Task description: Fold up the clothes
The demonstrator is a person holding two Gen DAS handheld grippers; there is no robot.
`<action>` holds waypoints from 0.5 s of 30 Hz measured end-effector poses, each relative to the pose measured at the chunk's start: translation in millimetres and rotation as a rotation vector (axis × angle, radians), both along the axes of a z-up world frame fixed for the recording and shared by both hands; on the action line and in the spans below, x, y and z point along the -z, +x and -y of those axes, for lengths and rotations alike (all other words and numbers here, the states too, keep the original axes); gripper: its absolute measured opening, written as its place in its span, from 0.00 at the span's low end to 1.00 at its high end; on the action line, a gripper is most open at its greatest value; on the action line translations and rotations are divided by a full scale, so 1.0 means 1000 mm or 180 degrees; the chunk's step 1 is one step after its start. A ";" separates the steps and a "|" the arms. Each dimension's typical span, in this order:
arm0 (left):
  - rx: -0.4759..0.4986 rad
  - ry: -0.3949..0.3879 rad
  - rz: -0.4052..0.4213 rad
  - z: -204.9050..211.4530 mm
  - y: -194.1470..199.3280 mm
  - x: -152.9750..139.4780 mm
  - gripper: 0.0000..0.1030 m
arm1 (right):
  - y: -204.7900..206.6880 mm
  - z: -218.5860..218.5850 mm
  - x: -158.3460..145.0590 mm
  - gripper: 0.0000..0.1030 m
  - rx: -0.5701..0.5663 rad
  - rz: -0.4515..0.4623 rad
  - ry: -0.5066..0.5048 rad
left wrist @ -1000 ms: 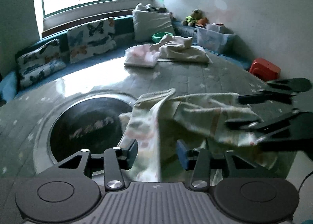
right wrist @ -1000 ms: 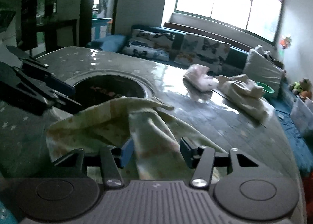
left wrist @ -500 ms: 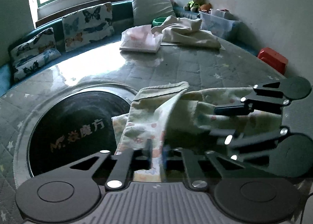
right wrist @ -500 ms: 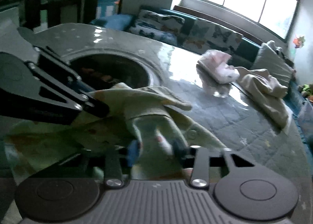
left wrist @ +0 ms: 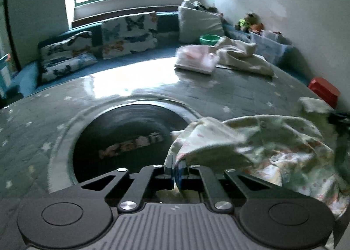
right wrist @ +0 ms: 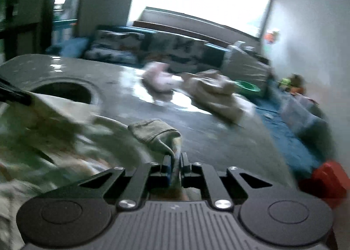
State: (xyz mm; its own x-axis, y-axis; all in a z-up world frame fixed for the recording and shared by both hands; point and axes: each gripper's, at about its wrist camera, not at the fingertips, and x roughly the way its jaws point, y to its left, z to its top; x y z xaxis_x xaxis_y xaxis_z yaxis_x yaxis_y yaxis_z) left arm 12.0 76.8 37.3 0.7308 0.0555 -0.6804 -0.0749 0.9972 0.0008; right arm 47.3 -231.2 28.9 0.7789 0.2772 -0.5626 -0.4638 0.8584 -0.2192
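A pale green printed baby garment (left wrist: 258, 147) lies crumpled at the near right of a round quilted table (left wrist: 131, 101). My left gripper (left wrist: 176, 170) is shut on one edge of it. In the right wrist view the same garment (right wrist: 65, 132) spreads to the left, and my right gripper (right wrist: 175, 168) is shut on a cuffed end of it (right wrist: 153, 132). The left gripper's fingers (right wrist: 13, 94) show at the far left, and the right gripper's dark tip (left wrist: 339, 116) at the right edge of the left wrist view. The right wrist view is motion-blurred.
A dark round inset (left wrist: 122, 138) sits in the table's middle. A folded pink garment (left wrist: 196, 57) and a beige crumpled one (left wrist: 240, 57) lie at the far side. Butterfly cushions (left wrist: 129, 33) line a bench under the window. A red box (left wrist: 323, 90) stands right of the table.
Both grippers went from open to shut on the garment. They have since moved apart, drawing the cloth out between them, and the right gripper has swung away to the right.
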 end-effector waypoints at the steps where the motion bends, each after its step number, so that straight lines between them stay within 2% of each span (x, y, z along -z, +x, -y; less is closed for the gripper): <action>1: -0.0044 -0.0007 0.0015 -0.004 -0.005 -0.002 0.03 | -0.002 0.014 -0.001 0.07 0.0130 -0.0003 0.0005; 7: -0.0273 -0.0041 0.0065 -0.025 -0.036 -0.009 0.03 | -0.018 0.073 0.003 0.07 0.0676 -0.0033 -0.0016; 15: -0.0572 -0.0136 0.0067 -0.045 -0.097 -0.017 0.02 | -0.030 0.111 0.019 0.07 0.1041 -0.0177 0.0032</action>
